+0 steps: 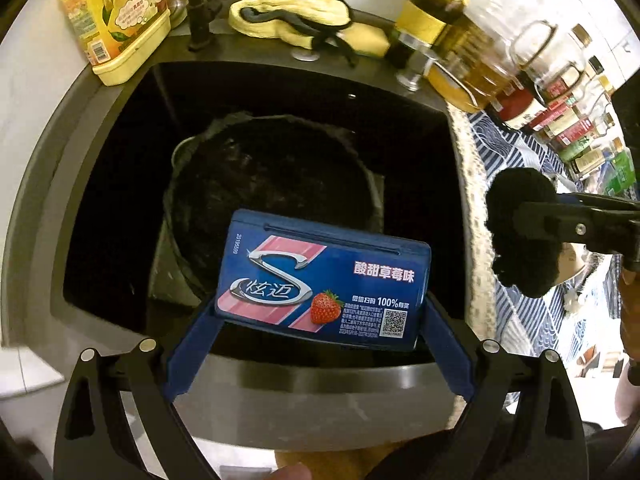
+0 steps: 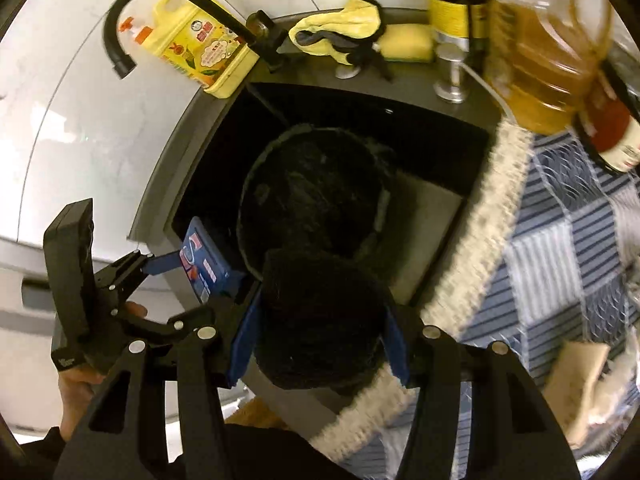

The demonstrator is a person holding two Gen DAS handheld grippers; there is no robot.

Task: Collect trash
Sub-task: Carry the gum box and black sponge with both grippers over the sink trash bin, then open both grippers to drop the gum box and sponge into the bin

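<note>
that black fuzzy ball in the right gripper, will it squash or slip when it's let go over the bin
The black fuzzy ball probably squashes easily: its fluffy surface bulges past the right hand-held gripper fingers. It looks light and grippy, so slipping seems unlikely. Being round, it may roll if it misses the black-lined bin.

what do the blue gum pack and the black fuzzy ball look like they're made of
Gum pack: likely glossy printed card or thin plastic, flat-faced with crisp edges and a sheen. Black ball: probably soft yarn or fleece, with a matte, fuzzy outline and no shine.
</note>
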